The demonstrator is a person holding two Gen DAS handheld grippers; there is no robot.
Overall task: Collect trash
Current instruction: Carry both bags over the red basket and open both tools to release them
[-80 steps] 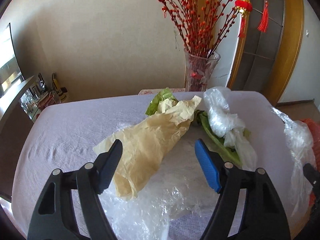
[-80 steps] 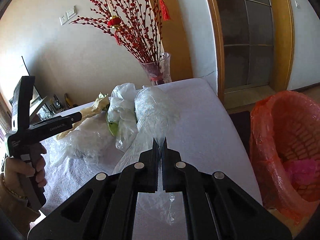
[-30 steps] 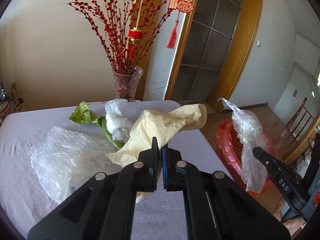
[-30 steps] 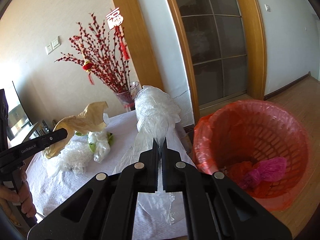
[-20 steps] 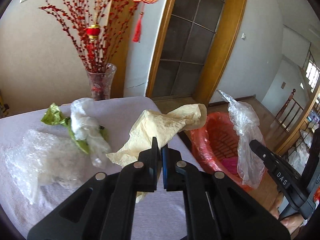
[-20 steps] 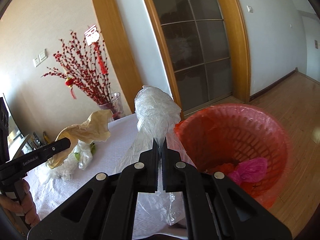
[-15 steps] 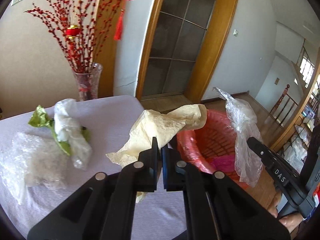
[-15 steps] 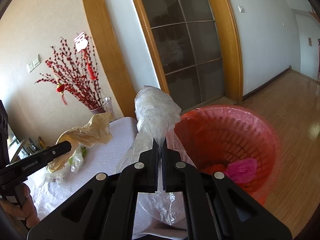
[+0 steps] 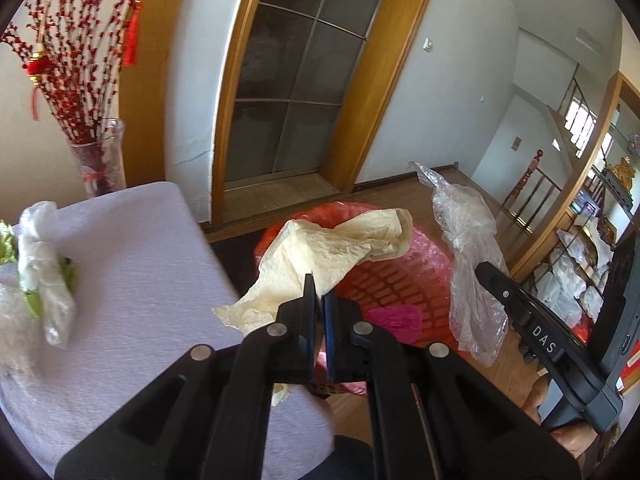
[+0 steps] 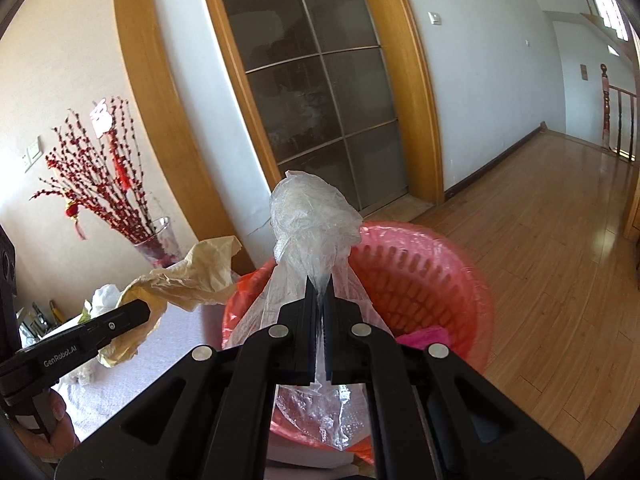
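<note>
My left gripper (image 9: 319,289) is shut on a crumpled yellow paper sheet (image 9: 332,249), which hangs over the near rim of the red basket (image 9: 400,276) lined with a red bag. My right gripper (image 10: 319,286) is shut on a clear plastic bag (image 10: 310,216) and holds it above the same basket (image 10: 420,276). In the left wrist view that clear bag (image 9: 468,256) dangles from the right tool over the basket's right side. In the right wrist view the yellow paper (image 10: 192,272) hangs at the left. Pink trash (image 9: 394,316) lies inside the basket.
The table with a pale cloth (image 9: 132,280) is at the left, with white plastic and a green leaf (image 9: 44,276) and bubble wrap (image 9: 10,336) on it. A glass vase of red branches (image 9: 98,156) stands at its far edge. Wooden floor (image 10: 560,240) spreads to the right.
Both grippers have swung right, away from the table, with their loads. The basket now lies directly under the paper and the clear bag. Both grips stayed shut.
</note>
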